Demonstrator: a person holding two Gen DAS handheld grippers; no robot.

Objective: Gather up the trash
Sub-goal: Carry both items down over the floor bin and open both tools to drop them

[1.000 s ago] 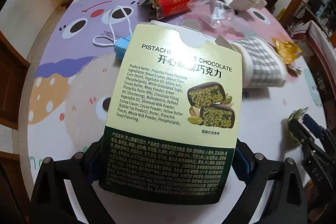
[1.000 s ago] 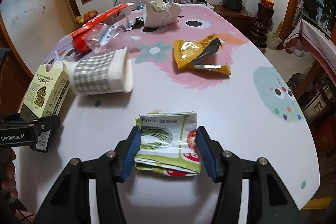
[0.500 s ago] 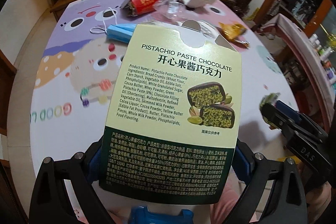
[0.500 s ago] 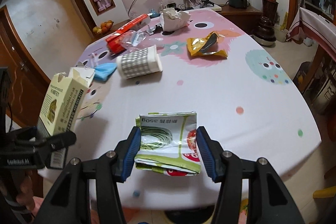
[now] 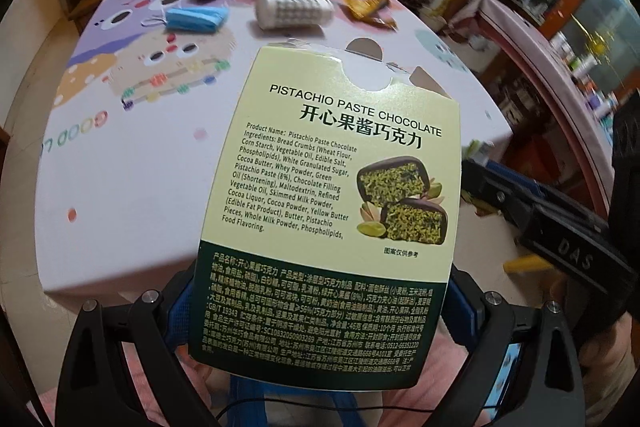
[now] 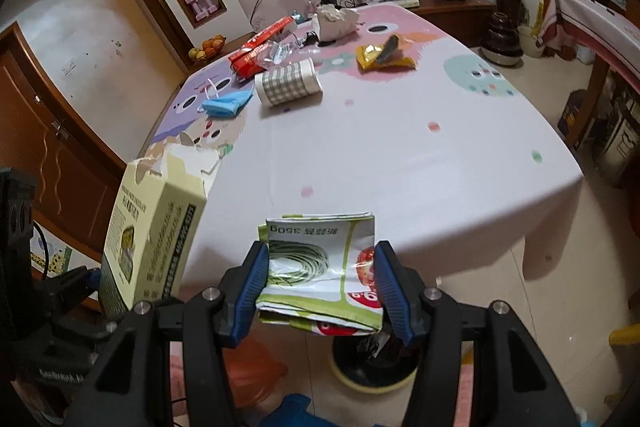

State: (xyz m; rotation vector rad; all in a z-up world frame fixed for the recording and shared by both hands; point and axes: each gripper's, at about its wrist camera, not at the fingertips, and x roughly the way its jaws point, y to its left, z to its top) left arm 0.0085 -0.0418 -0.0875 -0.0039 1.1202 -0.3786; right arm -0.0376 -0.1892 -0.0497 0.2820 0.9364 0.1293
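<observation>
My left gripper point(image 5: 316, 311) is shut on an opened pistachio chocolate box point(image 5: 328, 195), pale green with a dark green base, which fills the left wrist view; the same box point(image 6: 156, 223) shows at the left of the right wrist view. My right gripper point(image 6: 318, 279) is shut on a folded green-and-white wrapper point(image 6: 320, 259). Both are held just off the near edge of the table point(image 6: 400, 163). On the table lie a checked paper cup point(image 6: 288, 81) on its side, a blue face mask point(image 6: 226, 103), a yellow foil wrapper point(image 6: 384, 57), a red box point(image 6: 256, 57) and crumpled white paper point(image 6: 334, 21).
Below my right gripper the floor shows a round yellow-rimmed base point(image 6: 372, 367), an orange object point(image 6: 252, 371) and something blue point(image 6: 296, 411). A wooden cabinet point(image 6: 36, 131) stands at the left. A second cloth-covered table point(image 6: 592, 23) is at the right.
Both grippers have drawn back from the table's middle and risen a little, carrying the box and the wrapper past the near edge. The items on the table lie where they were.
</observation>
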